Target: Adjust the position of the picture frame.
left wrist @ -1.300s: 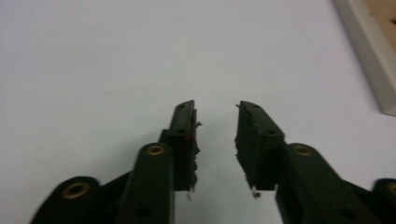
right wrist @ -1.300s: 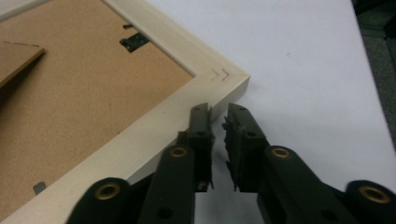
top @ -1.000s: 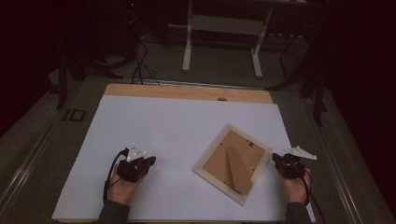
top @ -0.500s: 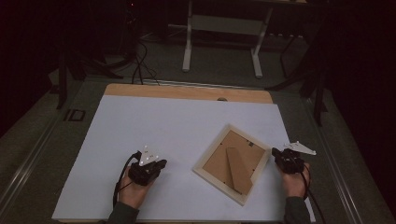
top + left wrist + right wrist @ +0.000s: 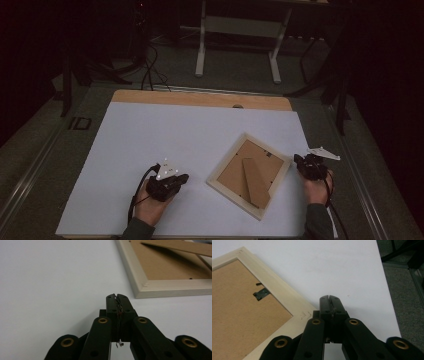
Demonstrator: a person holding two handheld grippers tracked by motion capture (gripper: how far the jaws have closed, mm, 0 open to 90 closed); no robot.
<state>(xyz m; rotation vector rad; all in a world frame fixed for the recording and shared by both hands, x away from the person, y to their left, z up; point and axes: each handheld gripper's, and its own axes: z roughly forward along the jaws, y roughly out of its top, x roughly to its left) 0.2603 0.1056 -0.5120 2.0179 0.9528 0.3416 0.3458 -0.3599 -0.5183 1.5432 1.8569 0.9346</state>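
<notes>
A pale wooden picture frame (image 5: 248, 175) lies face down on the white table sheet (image 5: 190, 135), its brown backing board and fold-out stand up. My left gripper (image 5: 181, 179) rests low on the sheet a short way left of the frame, jaws shut and empty, pointing toward the frame's near corner (image 5: 143, 287). My right gripper (image 5: 298, 161) sits just off the frame's right corner (image 5: 304, 313), jaws shut with nothing between them. In the right gripper view a small metal hanger clip (image 5: 262, 294) shows on the frame's back (image 5: 242, 302).
The white sheet covers a wooden table whose bare strip (image 5: 200, 98) shows at the far edge. Beyond it a dark floor holds a white desk frame (image 5: 240, 30) and cables (image 5: 150, 65). The sheet's right edge (image 5: 387, 290) runs close to my right gripper.
My left gripper has slid right across the sheet toward the frame. My right gripper has shifted slightly inward toward the frame's right corner. Both stayed shut.
</notes>
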